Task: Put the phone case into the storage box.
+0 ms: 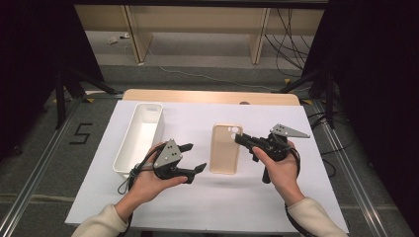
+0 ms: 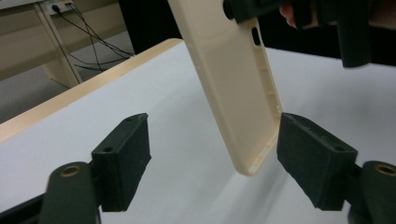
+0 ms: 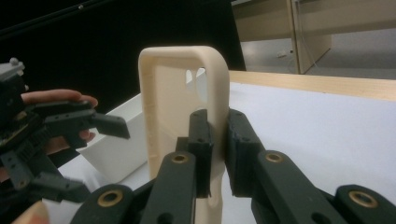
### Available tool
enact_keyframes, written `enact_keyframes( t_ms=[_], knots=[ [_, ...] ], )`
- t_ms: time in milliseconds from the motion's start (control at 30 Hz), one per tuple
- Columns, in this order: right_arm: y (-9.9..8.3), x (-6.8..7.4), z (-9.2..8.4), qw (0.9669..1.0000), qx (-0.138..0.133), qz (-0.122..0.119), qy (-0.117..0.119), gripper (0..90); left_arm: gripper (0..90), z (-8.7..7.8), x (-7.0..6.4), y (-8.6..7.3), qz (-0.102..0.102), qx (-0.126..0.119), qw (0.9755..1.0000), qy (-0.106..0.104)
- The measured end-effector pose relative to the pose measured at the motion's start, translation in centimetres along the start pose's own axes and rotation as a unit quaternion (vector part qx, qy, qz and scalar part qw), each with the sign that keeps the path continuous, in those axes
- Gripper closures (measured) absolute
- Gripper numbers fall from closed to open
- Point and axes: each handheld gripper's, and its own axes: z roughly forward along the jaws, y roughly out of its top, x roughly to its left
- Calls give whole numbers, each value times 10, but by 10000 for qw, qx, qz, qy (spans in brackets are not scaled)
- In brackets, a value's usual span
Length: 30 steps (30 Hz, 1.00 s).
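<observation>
White-topped table [image 1: 207, 197] w/ wooden far edge; white bin [image 1: 140, 137] sits at left.

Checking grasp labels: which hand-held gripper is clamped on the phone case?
The right hand-held gripper: its jaws pinch the beige phone case wall. The left hand-held gripper stands open beside it.

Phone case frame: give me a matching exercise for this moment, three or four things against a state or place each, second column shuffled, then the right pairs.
Things:
1. phone case
2. white bin
3. left hand-held gripper
4. right hand-held gripper

States or places:
A. jaws apart, clamping nothing
B. jaws clamped on one side wall of the beige thing
C. stands at the left of the white table cover, nothing in it
D. held up off the table, camera cut-out at its far end

Pairs: 1-D, 2-C, 3-A, 4-B
</observation>
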Motion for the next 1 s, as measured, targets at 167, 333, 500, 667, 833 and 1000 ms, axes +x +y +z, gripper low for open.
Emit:
enact_keyframes(
  t_ms=[167,333,500,667,833,1000],
  knots=[
    [-2,4,2,10000,14,-98,-7,825,316,-1,1,9,-177,-186,9994,227],
    [-3,8,4,9999,31,-122,0,825,364,0,0,19,-245,-327,9985,373],
    [-4,10,5,9998,-21,-196,-64,823,444,4,0,28,-267,-369,9978,484],
    [-4,11,4,9995,46,-284,-122,823,482,9,-3,36,-270,-442,9974,508],
    [-4,13,4,9997,50,-217,-100,823,532,15,-6,41,-351,-486,9969,504],
    [-5,14,4,9997,43,-216,-111,823,579,20,-7,43,-375,-471,9960,658]
  ],
)
